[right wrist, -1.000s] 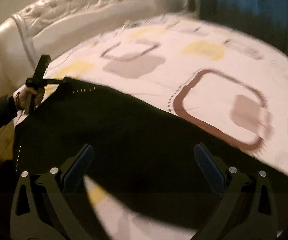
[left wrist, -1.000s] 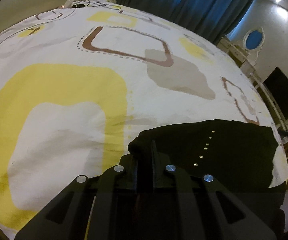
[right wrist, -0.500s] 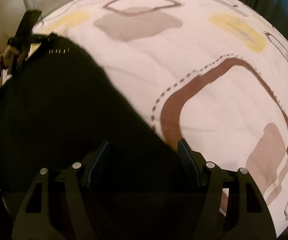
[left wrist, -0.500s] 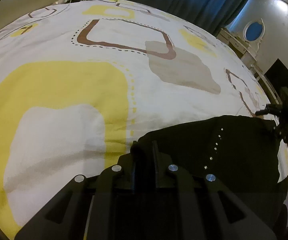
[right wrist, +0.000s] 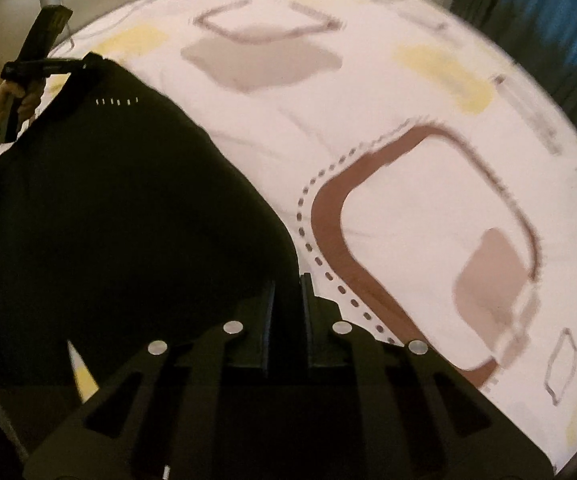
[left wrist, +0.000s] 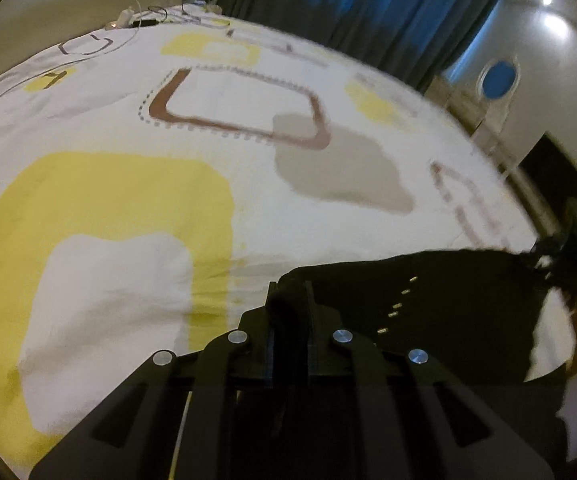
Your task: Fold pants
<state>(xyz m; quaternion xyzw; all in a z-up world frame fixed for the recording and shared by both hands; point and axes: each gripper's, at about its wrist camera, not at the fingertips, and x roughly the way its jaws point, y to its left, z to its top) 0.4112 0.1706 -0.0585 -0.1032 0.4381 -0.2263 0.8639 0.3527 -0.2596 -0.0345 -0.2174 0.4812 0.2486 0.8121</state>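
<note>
The left gripper [left wrist: 290,300] is pinched tight on a bunched corner of the black pants [left wrist: 448,304], its two fingers pressed together with dark cloth squeezed between them. The right gripper [right wrist: 288,292] is likewise clamped on the pants [right wrist: 120,220], gripping the edge of the fabric where it meets the bedcover; no gap shows between its fingers apart from the cloth.

From the right wrist view the pants spread as a wide black sheet across to the far corner, where the left gripper [right wrist: 68,65] and the person's hand [right wrist: 12,100] behind it hold the other end. A short row of pale stitches [right wrist: 116,101] marks the cloth near that corner. From the left wrist view the right gripper [left wrist: 560,256] shows at the far edge, blurred.

The pants lie on a bed under a white bedcover [left wrist: 248,216] printed with yellow blocks, brown outlined squares and grey patches. Cables [left wrist: 140,18] lie at its far end. Beyond are dark blue curtains [left wrist: 348,4], a white wall with an oval blue-centred frame [left wrist: 498,79], and a dark screen [left wrist: 556,176].
</note>
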